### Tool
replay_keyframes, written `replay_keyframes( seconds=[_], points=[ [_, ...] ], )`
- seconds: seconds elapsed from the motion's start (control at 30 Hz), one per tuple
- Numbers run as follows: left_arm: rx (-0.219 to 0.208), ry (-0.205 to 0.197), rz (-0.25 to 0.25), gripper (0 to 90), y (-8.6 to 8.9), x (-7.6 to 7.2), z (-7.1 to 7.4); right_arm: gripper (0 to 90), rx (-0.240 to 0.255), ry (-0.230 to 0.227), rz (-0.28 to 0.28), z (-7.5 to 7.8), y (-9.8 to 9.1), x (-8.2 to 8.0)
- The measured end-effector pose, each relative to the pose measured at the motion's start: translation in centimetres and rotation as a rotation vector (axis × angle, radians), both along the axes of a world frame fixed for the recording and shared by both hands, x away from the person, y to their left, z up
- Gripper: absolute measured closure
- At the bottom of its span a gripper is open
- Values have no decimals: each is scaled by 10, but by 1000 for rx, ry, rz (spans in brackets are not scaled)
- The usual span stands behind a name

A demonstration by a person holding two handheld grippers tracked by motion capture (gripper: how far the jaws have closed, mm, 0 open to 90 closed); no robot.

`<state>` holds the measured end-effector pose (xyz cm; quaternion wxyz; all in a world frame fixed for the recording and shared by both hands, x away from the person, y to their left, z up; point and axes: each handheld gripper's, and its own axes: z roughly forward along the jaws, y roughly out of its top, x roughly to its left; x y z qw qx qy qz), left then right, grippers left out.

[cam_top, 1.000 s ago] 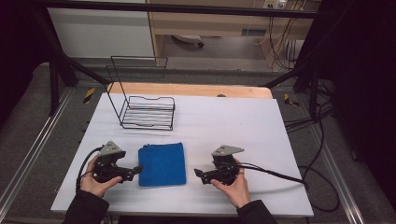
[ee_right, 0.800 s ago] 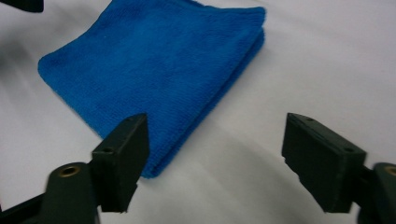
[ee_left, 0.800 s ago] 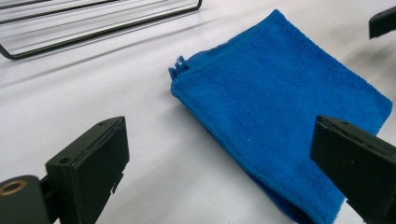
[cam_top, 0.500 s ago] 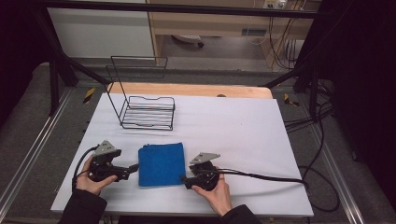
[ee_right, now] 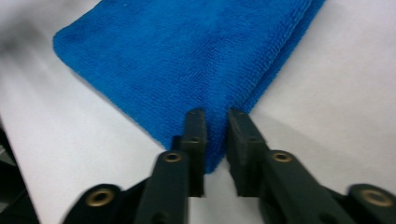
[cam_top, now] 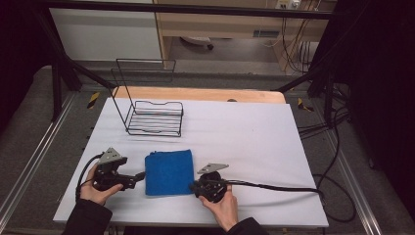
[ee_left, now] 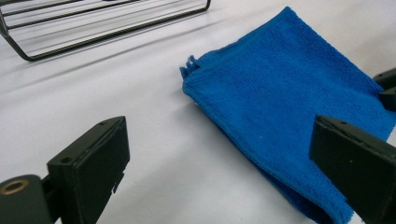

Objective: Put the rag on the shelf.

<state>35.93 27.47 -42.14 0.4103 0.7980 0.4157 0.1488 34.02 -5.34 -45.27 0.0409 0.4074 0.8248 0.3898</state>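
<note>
A folded blue cloth (cam_top: 169, 171) lies flat on the white table (cam_top: 254, 142), between my two grippers. My left gripper (cam_top: 139, 177) rests at the cloth's left edge with its jaws wide open. In the left gripper view, the cloth (ee_left: 289, 93) lies ahead and to the right of that gripper (ee_left: 224, 140), with one jaw over its near edge. My right gripper (cam_top: 194, 186) sits at the cloth's near right corner. Its jaws have just been closing. The right gripper view has that gripper (ee_right: 215, 123) pinching the corner of the cloth (ee_right: 187, 60).
A black wire rack (cam_top: 154, 117) stands at the back left of the table, and its base (ee_left: 93, 28) lies beyond the cloth. A black cable (cam_top: 279, 186) trails right from the right gripper. A wooden board edge (cam_top: 195, 93) runs along the far side.
The right hand has slid left to the cloth's near right corner, and its jaws have closed on that corner. The left gripper has stayed in place.
</note>
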Motion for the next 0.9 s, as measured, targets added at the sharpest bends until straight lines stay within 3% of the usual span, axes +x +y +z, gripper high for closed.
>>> replay_keyframes(
  seconds=[0.1,0.3,0.53,0.7,0.83,0.9],
  points=[
    [-2,-2,0,55,0,0,0,868,12,12,6,1,-1,0],
    [-7,-2,-3,56,0,-2,1,881,-7,14,14,13,-11,6],
    [-27,-1,-18,103,-8,2,6,873,-105,-11,9,25,-38,22],
    [3,7,-90,231,-35,17,10,868,-155,-38,24,24,-48,33],
    [37,53,-129,368,-56,34,3,840,-181,-49,8,19,-51,39],
    [56,101,-139,452,-61,41,-3,778,-190,-64,-2,19,-51,39]
  ],
)
